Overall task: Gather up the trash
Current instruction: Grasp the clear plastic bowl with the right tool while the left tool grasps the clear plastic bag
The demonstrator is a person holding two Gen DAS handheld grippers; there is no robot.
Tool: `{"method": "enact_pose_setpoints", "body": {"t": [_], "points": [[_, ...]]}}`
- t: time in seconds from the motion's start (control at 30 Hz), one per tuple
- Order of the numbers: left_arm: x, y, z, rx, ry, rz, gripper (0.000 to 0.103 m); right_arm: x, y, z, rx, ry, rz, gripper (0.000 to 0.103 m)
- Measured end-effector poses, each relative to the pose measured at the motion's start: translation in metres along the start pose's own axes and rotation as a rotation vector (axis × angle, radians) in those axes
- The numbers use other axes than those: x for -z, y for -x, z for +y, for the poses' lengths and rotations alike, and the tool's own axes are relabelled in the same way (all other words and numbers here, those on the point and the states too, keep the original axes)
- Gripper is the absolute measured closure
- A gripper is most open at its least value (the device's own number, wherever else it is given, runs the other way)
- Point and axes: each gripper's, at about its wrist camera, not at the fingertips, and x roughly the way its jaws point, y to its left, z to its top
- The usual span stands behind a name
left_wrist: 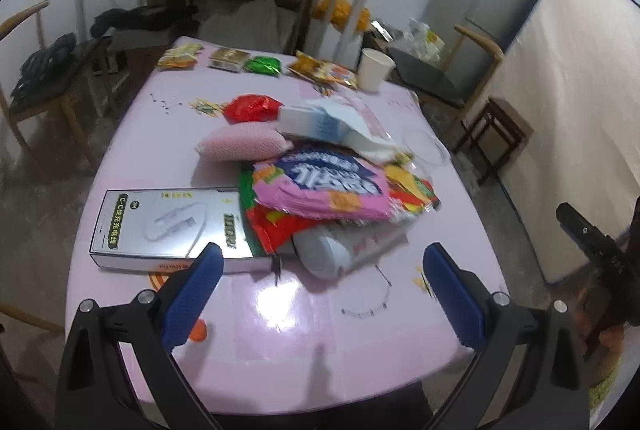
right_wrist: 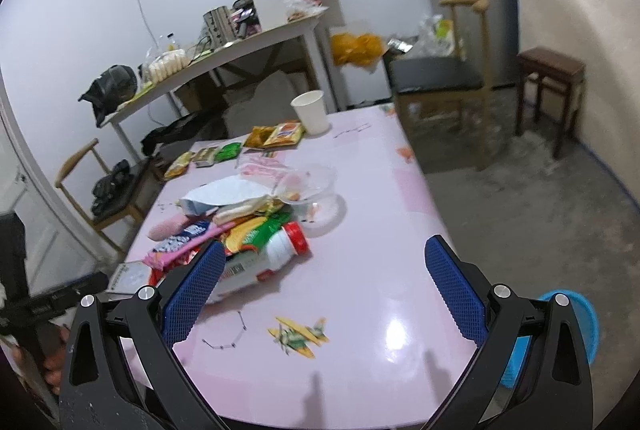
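Both grippers, left gripper (left_wrist: 322, 262) and right gripper (right_wrist: 324, 256), spread wide, empty, above the pink table (left_wrist: 304, 334). Cable box (left_wrist: 168, 226) reads "100W"; other print illegible.

A wrapper pile (left_wrist: 320, 185) lies mid-table (left_wrist: 304, 342), the paper cup (left_wrist: 374, 69) behind it.

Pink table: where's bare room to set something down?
Free: near edge of the pink table, between the airplane sticker and both open tools; also the right side beyond the bottle. Crowded: the wrapper pile mid-table, snack packets along the far edge.
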Motion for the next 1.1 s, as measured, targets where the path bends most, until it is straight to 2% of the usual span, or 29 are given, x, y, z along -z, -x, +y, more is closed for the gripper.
{"method": "enact_pose_setpoints", "body": {"t": [0.13, 0.27, 0.33, 0.37, 0.47, 0.6, 0.73, 0.8, 0.87, 0.97, 1.1], "points": [[-0.02, 0.0, 0.002, -0.003, -0.022, -0.067, 0.005, -0.02, -0.03, -0.011, -0.092, -0.053, 0.058, 0.008], [-0.072, 0.003, -0.004, 0.045, -0.058, -0.109, 0.005, -0.041, -0.065, -0.025, -0.201, -0.145, 0.118, 0.011], [-0.098, -0.005, -0.01, 0.075, -0.07, -0.08, 0.005, -0.051, -0.081, -0.026, -0.223, -0.17, 0.142, 0.016], [-0.114, -0.014, -0.014, 0.112, -0.071, -0.05, 0.005, -0.055, -0.089, -0.027, -0.232, -0.182, 0.154, 0.017], [-0.153, -0.049, -0.028, 0.16, -0.077, 0.038, 0.006, -0.062, -0.113, -0.03, -0.226, -0.208, 0.197, 0.026], [-0.176, -0.097, -0.051, 0.127, -0.138, 0.113, 0.014, -0.066, -0.146, -0.033, -0.22, -0.223, 0.27, 0.034], [-0.183, -0.16, -0.076, 0.057, -0.252, 0.236, 0.03, -0.065, -0.172, -0.036, -0.212, -0.219, 0.344, 0.046], [-0.184, -0.183, -0.078, 0.022, -0.278, 0.281, 0.039, -0.063, -0.183, -0.038, -0.214, -0.217, 0.372, 0.052], [-0.189, -0.208, -0.076, -0.018, -0.278, 0.33, 0.048, -0.063, -0.19, -0.04, -0.216, -0.212, 0.385, 0.056], [-0.194, -0.232, -0.07, -0.024, -0.249, 0.381, 0.059, -0.061, -0.198, -0.042, -0.216, -0.206, 0.396, 0.061], [-0.196, -0.25, -0.066, -0.023, -0.235, 0.414, 0.083, -0.056, -0.205, -0.045, -0.222, -0.203, 0.428, 0.074]]}}
